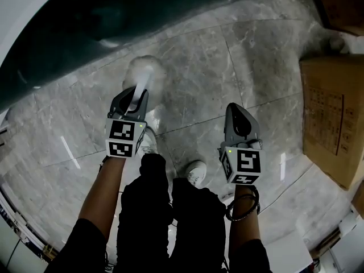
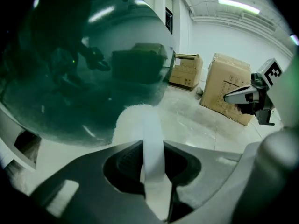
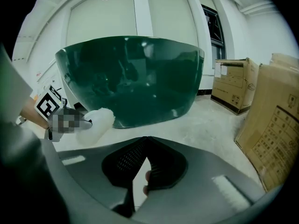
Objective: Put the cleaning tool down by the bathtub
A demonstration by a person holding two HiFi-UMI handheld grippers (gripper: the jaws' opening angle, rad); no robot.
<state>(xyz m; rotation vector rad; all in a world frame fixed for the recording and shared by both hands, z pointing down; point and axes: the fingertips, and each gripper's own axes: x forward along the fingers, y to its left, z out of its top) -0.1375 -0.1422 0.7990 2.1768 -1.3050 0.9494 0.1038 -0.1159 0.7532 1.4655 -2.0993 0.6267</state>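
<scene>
The cleaning tool [image 1: 144,73] has a white fluffy head on a flat white handle. My left gripper [image 1: 135,94] is shut on that handle, and the head hangs over the marble floor just in front of the dark green bathtub [image 1: 74,27]. In the left gripper view the handle runs up between the jaws to the cleaning tool's head [image 2: 131,120], with the bathtub [image 2: 70,69] right behind it. My right gripper [image 1: 236,111] is held off to the right, shut with nothing in it. The right gripper view shows the bathtub [image 3: 135,78] and the cleaning tool [image 3: 96,121] at its foot.
Cardboard boxes [image 1: 334,118] stand on the floor to the right, also seen as boxes [image 2: 229,87] in the left gripper view. The person's white shoes [image 1: 195,172] are below the grippers. Grey marble floor [image 1: 227,61] lies between tub and boxes.
</scene>
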